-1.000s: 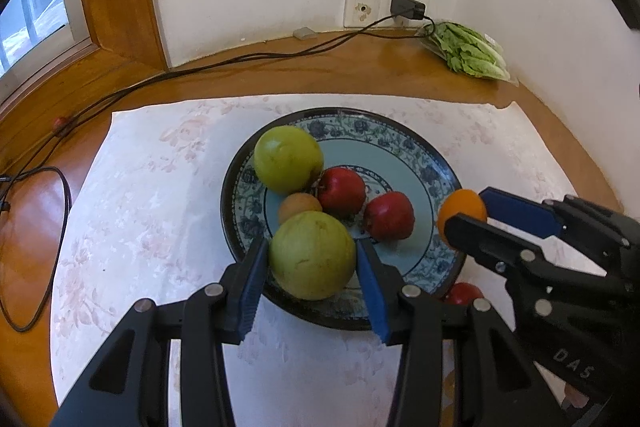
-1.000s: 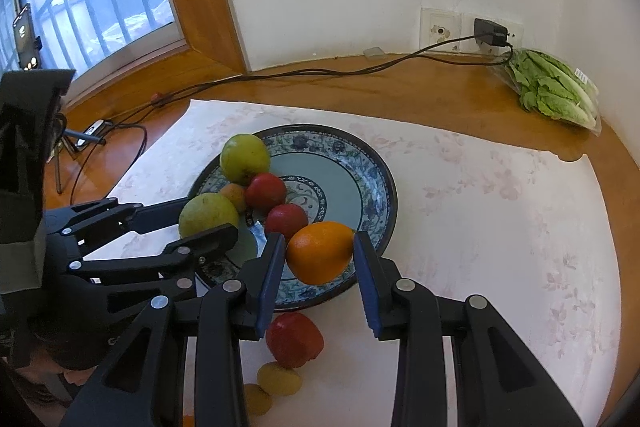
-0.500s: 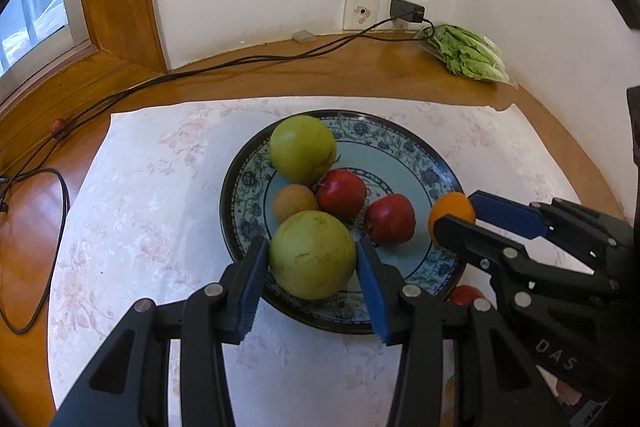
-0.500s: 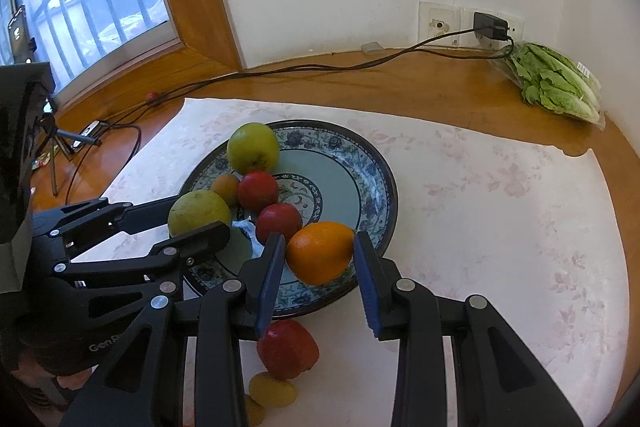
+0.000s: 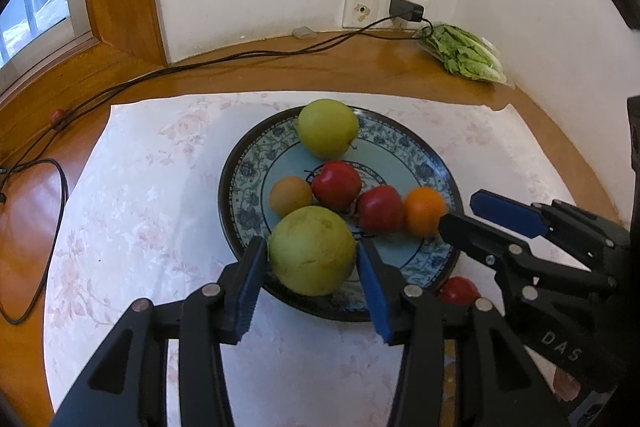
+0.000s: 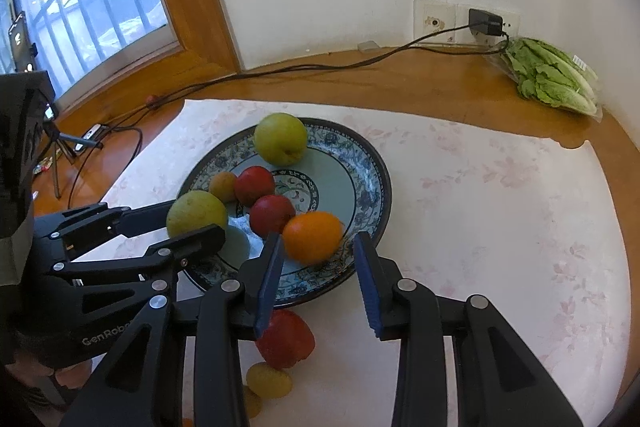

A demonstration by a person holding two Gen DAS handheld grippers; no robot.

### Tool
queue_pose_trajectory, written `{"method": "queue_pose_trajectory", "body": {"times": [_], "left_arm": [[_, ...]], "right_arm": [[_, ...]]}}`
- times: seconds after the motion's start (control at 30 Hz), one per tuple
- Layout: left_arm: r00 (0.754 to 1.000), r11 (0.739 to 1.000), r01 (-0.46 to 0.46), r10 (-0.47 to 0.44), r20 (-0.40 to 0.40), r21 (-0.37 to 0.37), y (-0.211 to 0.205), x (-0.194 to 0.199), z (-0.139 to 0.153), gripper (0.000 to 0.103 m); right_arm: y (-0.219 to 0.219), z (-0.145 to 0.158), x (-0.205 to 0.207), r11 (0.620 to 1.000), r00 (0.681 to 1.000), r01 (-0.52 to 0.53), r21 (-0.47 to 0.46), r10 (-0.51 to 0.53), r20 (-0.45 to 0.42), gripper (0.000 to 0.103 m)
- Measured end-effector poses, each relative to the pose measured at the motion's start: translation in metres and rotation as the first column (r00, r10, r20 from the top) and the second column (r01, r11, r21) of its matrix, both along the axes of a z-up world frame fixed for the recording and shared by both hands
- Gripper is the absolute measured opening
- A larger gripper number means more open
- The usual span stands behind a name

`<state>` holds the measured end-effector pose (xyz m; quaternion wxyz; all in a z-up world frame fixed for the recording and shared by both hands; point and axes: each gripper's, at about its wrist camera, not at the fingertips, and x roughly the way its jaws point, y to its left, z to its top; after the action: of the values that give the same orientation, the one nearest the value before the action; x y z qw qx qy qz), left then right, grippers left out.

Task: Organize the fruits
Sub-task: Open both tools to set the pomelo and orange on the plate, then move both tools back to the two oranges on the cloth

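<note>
A blue-patterned plate (image 5: 420, 155) (image 6: 372, 167) sits on a pale floral cloth. It holds a green fruit (image 5: 328, 127) at its far rim, two red apples (image 5: 336, 185) (image 5: 380, 209) and a small brownish fruit (image 5: 290, 195). A large green fruit (image 5: 312, 251) (image 6: 196, 213) rests on the near rim inside my left gripper (image 5: 312, 259), whose jaws are opening and just off its sides. An orange (image 6: 314, 237) (image 5: 424, 211) lies on the plate between the fingers of my right gripper (image 6: 318, 255). Those jaws are also opening, with a gap at the right pad.
A red apple (image 6: 286, 341) (image 5: 458, 289) and small yellow fruits (image 6: 268, 381) lie on the cloth by the plate's near edge. A bagged lettuce (image 6: 552, 79) sits in the far right corner. Cables (image 5: 240, 59) cross the wooden top from a wall socket. A small tripod (image 6: 56, 143) stands at the left.
The orange came down onto the plate beside a red apple, and the right jaws widened around it. The far green fruit rolled toward the plate's far rim. The left jaws eased apart slightly.
</note>
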<state>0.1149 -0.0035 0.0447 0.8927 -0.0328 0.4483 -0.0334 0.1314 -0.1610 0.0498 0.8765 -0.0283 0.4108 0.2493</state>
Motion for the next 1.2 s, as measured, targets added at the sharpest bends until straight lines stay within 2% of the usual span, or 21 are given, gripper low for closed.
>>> {"method": "queue_pose_trajectory", "body": {"times": [0.1,0.3,0.67,1.0,1.2], "left_arm": [[1.000,1.000,0.003,-0.003,0.012,-0.006,-0.001,-0.005,0.005,0.058],[1.000,1.000,0.007,-0.007,0.028,-0.016,-0.003,-0.016,0.015,0.062],[1.000,0.999,0.005,-0.004,0.014,-0.037,-0.007,-0.040,0.026,0.062],[1.000,0.998,0.018,-0.018,-0.002,-0.068,-0.012,-0.068,0.027,0.062],[0.998,0.994,0.055,-0.057,-0.019,-0.090,-0.022,-0.088,0.026,0.062]], "right_arm": [[-0.003,0.004,-0.003,1.000,1.000,0.007,0.010,-0.007,0.004,0.041],[-0.011,0.010,-0.014,1.000,1.000,0.015,0.026,-0.015,0.002,0.041],[-0.026,0.018,-0.039,0.999,0.999,0.045,0.021,-0.045,-0.014,0.041],[-0.040,0.012,-0.067,0.998,0.996,0.064,0.026,-0.062,-0.065,0.041],[-0.047,0.006,-0.091,0.998,0.994,0.066,0.025,-0.064,-0.085,0.041]]}}
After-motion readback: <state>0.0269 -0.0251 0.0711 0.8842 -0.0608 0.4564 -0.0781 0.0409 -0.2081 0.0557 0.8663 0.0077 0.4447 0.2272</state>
